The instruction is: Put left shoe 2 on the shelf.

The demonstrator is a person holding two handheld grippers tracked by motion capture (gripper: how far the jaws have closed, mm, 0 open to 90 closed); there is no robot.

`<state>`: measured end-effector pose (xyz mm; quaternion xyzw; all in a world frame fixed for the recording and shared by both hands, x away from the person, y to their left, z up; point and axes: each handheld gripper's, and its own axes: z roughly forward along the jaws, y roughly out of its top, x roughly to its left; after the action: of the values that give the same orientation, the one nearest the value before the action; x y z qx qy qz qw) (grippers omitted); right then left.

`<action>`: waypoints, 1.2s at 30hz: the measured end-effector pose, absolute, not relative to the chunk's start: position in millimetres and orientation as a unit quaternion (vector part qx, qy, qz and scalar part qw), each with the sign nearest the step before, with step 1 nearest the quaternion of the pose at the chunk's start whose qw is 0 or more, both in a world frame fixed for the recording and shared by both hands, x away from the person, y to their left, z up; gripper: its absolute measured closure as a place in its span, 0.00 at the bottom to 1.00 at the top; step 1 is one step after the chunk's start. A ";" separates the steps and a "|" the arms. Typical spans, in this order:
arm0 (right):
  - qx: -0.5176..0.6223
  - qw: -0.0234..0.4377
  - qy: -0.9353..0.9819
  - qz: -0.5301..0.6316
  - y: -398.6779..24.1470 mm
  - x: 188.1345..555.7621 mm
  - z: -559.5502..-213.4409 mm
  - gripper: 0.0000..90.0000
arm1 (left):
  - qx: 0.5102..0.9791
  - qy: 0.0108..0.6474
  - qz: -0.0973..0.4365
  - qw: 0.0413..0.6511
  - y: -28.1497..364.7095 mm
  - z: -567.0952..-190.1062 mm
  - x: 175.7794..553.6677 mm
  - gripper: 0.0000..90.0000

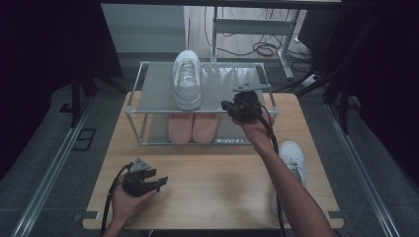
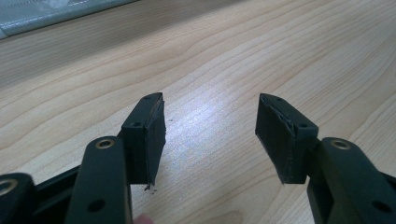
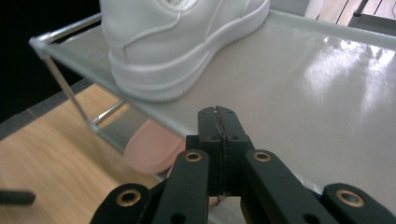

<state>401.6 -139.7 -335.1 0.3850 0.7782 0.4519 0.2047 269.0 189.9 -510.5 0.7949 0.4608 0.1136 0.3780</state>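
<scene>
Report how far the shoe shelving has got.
Done: one white sneaker stands on the top shelf of the rack, and a pink pair sits on the lower shelf. In hand: nothing; the right tongs are shut and empty over the top shelf, and the left tongs are open above the table. Left: the second white sneaker lies beside the right forearm, probably next.
</scene>
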 end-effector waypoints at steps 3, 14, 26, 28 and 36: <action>0.376 0.209 0.784 0.447 -149.4 389.2 -340.0 1.00 | 0.794 0.462 0.114 0.380 190.4 -510.2 268.9 0.48; 0.367 0.195 0.790 0.450 -175.9 358.8 -357.2 1.00 | 0.795 0.463 0.109 0.376 188.9 -512.6 269.9 0.48; 0.370 0.189 0.790 0.451 -200.1 328.1 -381.1 1.00 | 0.795 0.465 0.108 0.374 188.2 -514.3 270.1 0.48; 0.374 0.190 0.790 0.448 -205.2 322.4 -385.6 1.00 | 0.796 0.465 0.109 0.373 188.1 -513.9 269.9 0.48; 0.391 0.194 0.791 0.430 -233.0 291.3 -404.3 1.00 | 0.795 0.466 0.111 0.373 189.6 -513.3 269.7 0.48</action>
<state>291.3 -233.0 -404.3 0.3905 0.7906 0.4299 0.1937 269.7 189.6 -513.3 0.7947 0.4657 0.1114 0.3731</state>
